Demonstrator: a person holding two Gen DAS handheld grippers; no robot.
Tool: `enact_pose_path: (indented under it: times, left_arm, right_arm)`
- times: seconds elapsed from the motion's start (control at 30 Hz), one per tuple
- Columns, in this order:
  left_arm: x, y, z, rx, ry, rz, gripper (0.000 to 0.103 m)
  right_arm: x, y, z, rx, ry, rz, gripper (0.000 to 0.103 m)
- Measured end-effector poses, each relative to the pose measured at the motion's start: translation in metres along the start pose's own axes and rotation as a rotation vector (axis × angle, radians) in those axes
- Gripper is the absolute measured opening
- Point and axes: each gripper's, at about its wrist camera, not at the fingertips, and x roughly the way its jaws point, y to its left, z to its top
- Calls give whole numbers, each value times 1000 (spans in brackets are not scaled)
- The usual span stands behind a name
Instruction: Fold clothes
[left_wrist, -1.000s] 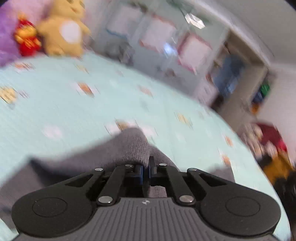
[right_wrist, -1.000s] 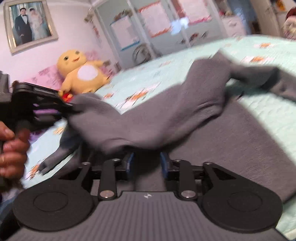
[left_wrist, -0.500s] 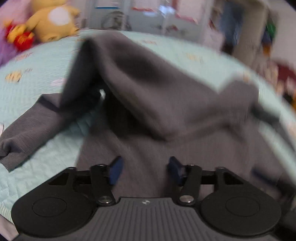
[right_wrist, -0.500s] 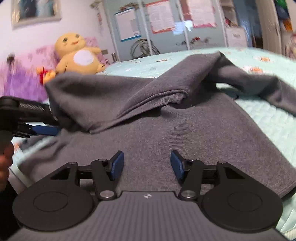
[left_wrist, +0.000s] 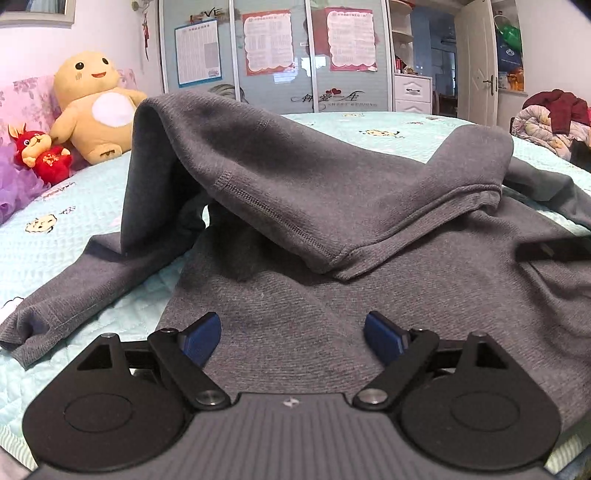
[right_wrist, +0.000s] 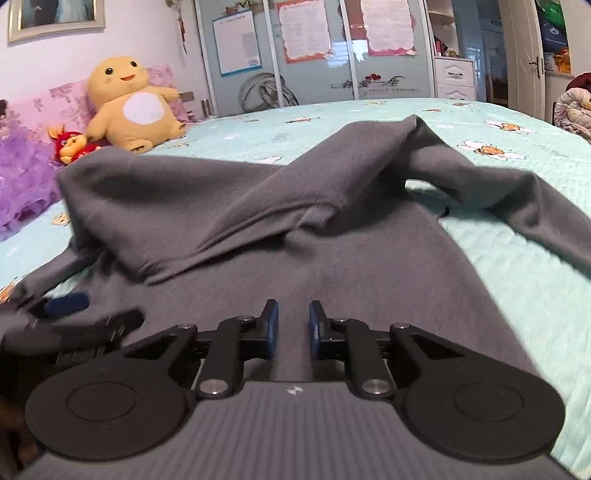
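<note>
So the grey sweater (left_wrist: 388, 280) is spread out on the bed (right_wrist: 517, 295) with its far part flopped back over the body, one sleeve trailing off toward each side edge. Left gripper (left_wrist: 291, 338) hangs over the near hem, fingers spread wide, nothing in them. Right gripper (right_wrist: 293, 328) has a narrow gap between its blue pads (right_wrist: 272, 325), also gripping nothing. Yellow plush toy (right_wrist: 133, 107) sits up at the bed's head end.

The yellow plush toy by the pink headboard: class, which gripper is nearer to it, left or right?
Left, as far as the views show. The yellow plush toy sits far left; the left gripper lies on that side of the grey sweater, the right gripper further right.
</note>
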Motion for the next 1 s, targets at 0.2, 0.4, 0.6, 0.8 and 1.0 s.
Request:
enact_pose_path:
  times: [0.2, 0.4, 0.6, 0.8, 1.0]
  left_arm:
    - [-3, 5, 0, 0, -4, -12, 90]
    - [-1, 9, 2, -17, 13, -23, 90]
    - [1, 11, 5, -39, 30, -27, 90]
    - [-3, 11, 0, -19, 10, -27, 90]
    - [-4, 11, -1, -20, 5, -29, 91]
  right_arm:
    - [59, 1, 35, -63, 103, -55, 0]
    - [36, -74, 29, 66, 59, -178, 0]
    - [-23, -68, 5, 70, -1, -281, 5]
    - [-11, -8, -7, -31, 0, -108, 14]
    - [-13, -49, -27, -16, -6, -174, 0]
